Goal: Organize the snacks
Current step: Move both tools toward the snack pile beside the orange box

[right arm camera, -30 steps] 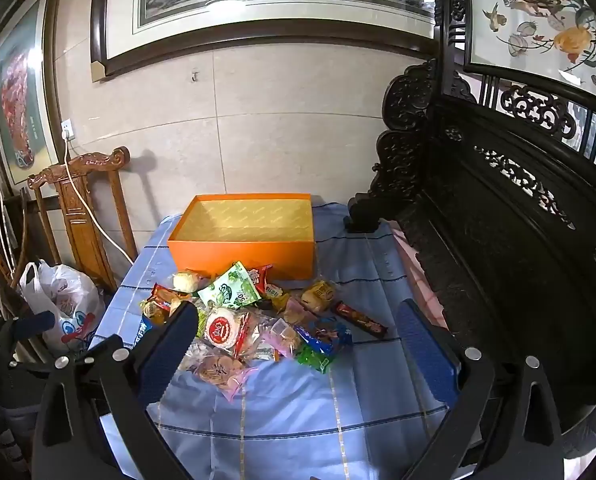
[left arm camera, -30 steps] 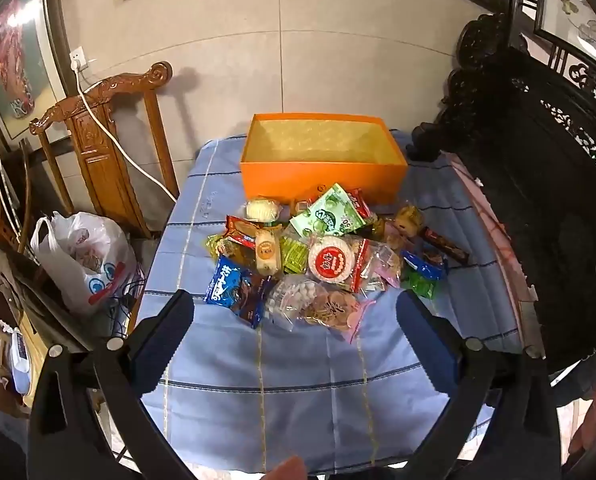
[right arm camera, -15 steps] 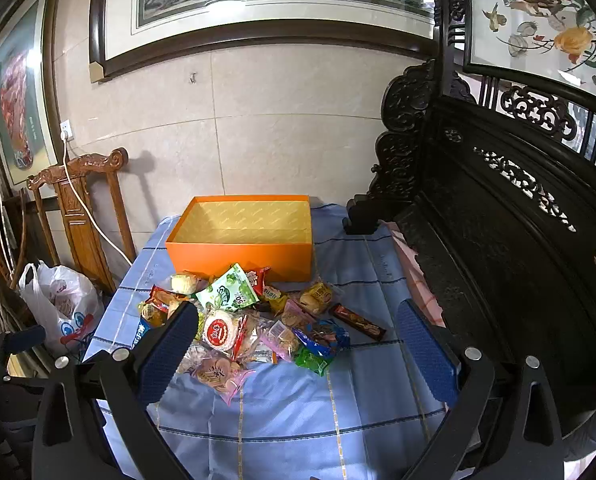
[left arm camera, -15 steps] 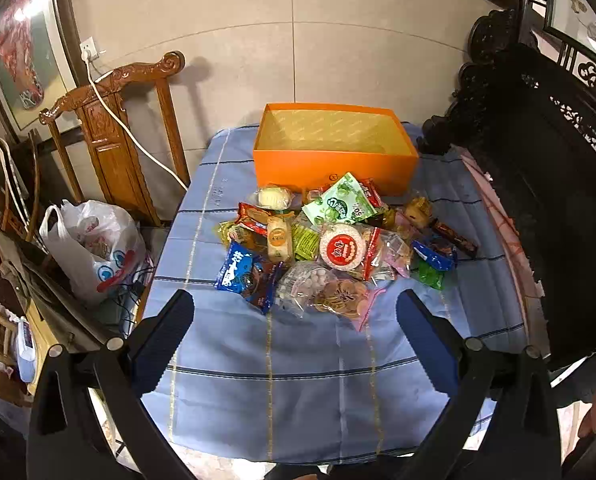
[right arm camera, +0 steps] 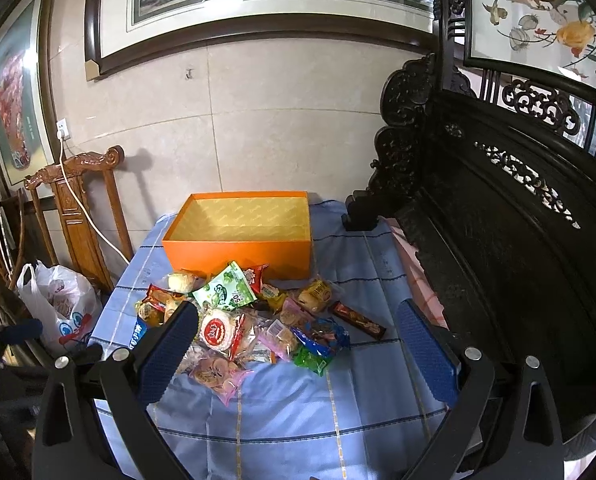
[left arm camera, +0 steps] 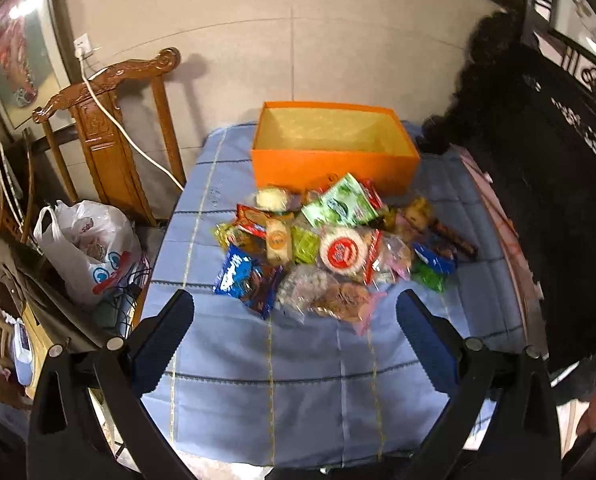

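Nearest the cameras, the left tongs [left arm camera: 294, 344] hang above the front of the desk [left arm camera: 305, 392] with their blue-padded jaws spread wide and nothing between them; the right tongs [right arm camera: 298, 352] are likewise released and empty, hovering over the same blue checked cloth. Just beyond the fingertips lies the heap of snacks [left arm camera: 329, 244], loose on the cloth in the middle of the desk: a blue packet [left arm camera: 234, 272] at its left edge, a clear bag of brown biscuits [left arm camera: 337, 298] at the near edge, a round red-and-white pack [left arm camera: 339, 250] in the centre, a green pouch [left arm camera: 339, 206] toward the back, and a dark bar [right arm camera: 357, 320] lying apart on the right. Behind the heap, just beside its far edge, stands the orange box [right arm camera: 240, 254], open and with a bare yellow lining. To the left of the desk a white plastic bag [left arm camera: 90, 248] sits on the floor by a carved wooden chair [left arm camera: 110, 148], and dark carved furniture [right arm camera: 497, 220] stands along the right, against the tiled wall.
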